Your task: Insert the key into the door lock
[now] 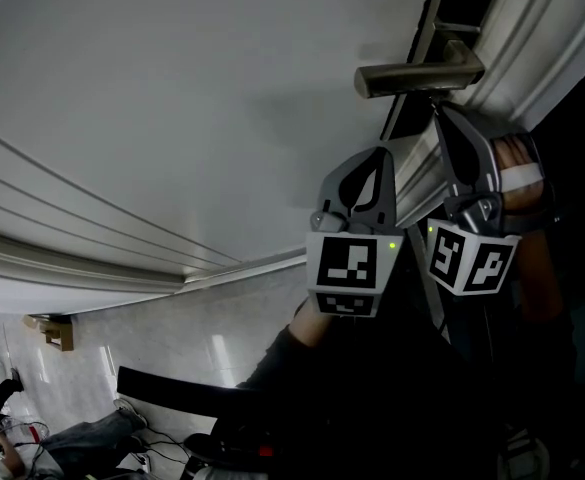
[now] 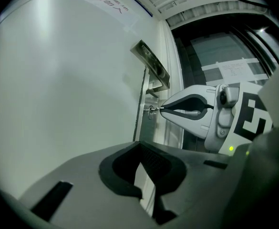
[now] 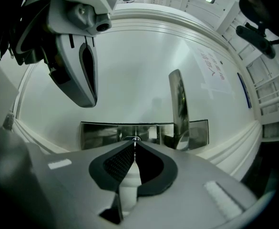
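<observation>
The white door (image 1: 172, 98) carries a metal lever handle (image 1: 417, 71) on a steel lock plate (image 3: 101, 133). My right gripper (image 3: 134, 145) is shut on a thin key (image 3: 135, 149), whose tip is at the keyhole (image 3: 133, 139) below the handle (image 3: 177, 106). In the left gripper view, the right gripper (image 2: 164, 110) holds the key (image 2: 155, 109) against the lock cylinder (image 2: 150, 111). My left gripper (image 2: 140, 145) is shut with nothing in it and hangs just left of the lock, apart from the door. In the head view, both grippers (image 1: 380, 156) (image 1: 440, 116) sit under the handle.
The door edge and its frame (image 1: 532, 38) run close on the right. A paper notice (image 3: 211, 68) is stuck on the door. Below, a tiled floor (image 1: 202, 338) holds cables and other items (image 1: 92, 443) at the lower left.
</observation>
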{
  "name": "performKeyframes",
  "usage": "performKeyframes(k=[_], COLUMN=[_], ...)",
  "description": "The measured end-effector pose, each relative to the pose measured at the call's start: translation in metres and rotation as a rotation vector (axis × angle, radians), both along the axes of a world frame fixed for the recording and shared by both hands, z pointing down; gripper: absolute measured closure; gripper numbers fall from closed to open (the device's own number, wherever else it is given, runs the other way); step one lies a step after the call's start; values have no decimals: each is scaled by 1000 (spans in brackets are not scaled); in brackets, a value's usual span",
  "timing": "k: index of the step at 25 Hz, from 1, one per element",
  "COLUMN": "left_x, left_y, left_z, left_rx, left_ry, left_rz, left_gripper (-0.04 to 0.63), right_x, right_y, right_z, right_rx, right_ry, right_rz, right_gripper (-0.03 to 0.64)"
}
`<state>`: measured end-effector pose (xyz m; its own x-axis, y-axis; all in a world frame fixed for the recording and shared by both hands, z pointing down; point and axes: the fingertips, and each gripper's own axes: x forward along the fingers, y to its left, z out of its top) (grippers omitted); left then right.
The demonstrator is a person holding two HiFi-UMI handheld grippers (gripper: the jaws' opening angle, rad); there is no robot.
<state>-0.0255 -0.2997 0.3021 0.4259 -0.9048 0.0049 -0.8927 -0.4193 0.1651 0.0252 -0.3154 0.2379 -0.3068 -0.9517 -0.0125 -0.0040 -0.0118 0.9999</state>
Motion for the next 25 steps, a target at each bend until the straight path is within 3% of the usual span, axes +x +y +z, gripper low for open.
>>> performKeyframes(k=[25], left_x=[0], left_y=[-2], left_z=[0], left_rx=[-3], left_ry=[34], left_rz=[13], left_gripper=[595], right_x=[-1], right_y=[-2], right_z=[-1], right_rx=[0], right_ry=[8], right_rz=[16], right_gripper=[604])
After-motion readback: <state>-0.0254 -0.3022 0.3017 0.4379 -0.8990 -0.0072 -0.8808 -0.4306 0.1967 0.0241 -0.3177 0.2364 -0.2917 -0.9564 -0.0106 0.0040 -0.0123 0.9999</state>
